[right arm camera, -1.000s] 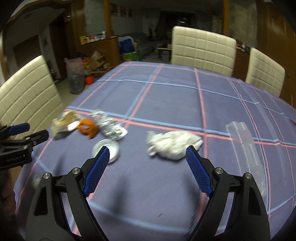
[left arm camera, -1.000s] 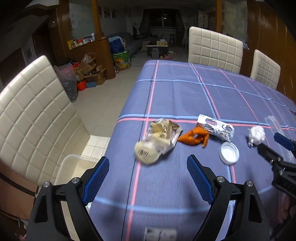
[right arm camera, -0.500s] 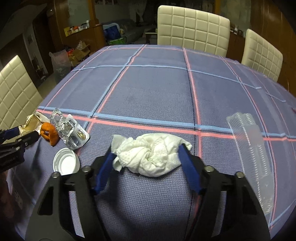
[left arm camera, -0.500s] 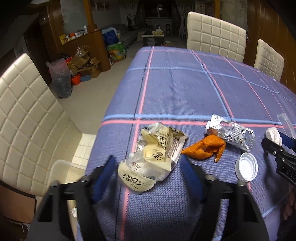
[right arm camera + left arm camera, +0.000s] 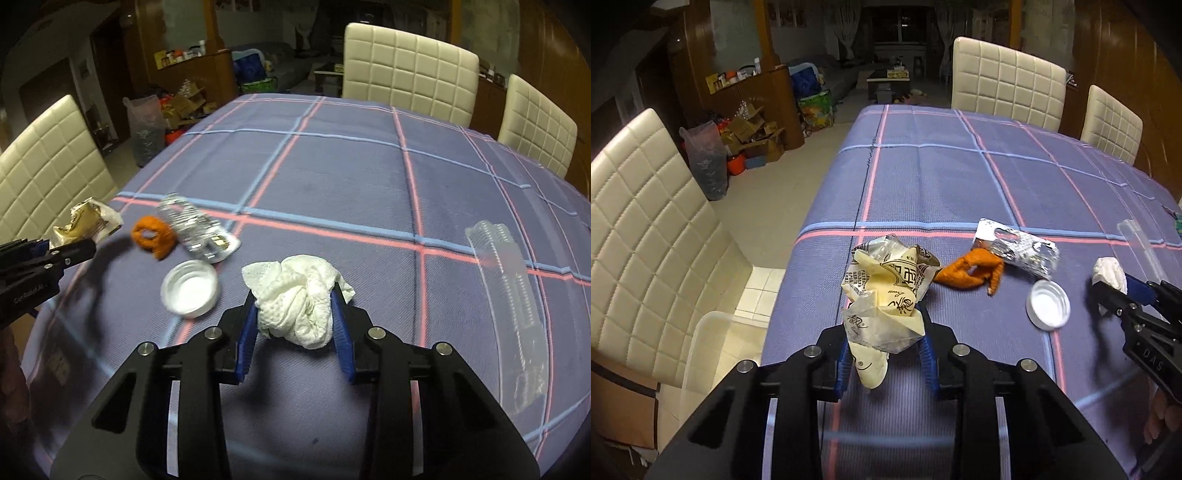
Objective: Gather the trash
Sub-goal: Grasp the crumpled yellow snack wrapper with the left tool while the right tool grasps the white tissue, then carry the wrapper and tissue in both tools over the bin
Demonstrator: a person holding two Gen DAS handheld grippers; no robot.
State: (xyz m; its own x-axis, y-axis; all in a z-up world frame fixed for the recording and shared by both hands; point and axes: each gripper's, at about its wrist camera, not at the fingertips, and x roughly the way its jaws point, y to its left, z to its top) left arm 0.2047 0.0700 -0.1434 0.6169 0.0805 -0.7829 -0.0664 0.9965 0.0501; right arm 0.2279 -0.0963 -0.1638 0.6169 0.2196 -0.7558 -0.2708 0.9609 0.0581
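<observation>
Left wrist view: left gripper point(image 5: 886, 350) with jaws clamped on a crumpled food wrapper point(image 5: 886, 295), pinned between the blue pads, lower end hanging just above the plaid-clothed counter point(image 5: 942, 177). Just right of the wrapper, on the cloth: orange peel point(image 5: 971, 273), touching a crushed foil blister pack point(image 5: 1019, 251); white lid point(image 5: 1049, 302) nearby. Clear plastic bin point(image 5: 713, 339) on the floor beside the counter, below a cream chair point(image 5: 646, 229).

Right wrist view: right gripper point(image 5: 295, 314) with jaws closed around a wadded white paper towel point(image 5: 299, 295), held between the pads. White lid point(image 5: 190, 282) just left; clear plastic cup stack point(image 5: 509, 291) lying well right.
</observation>
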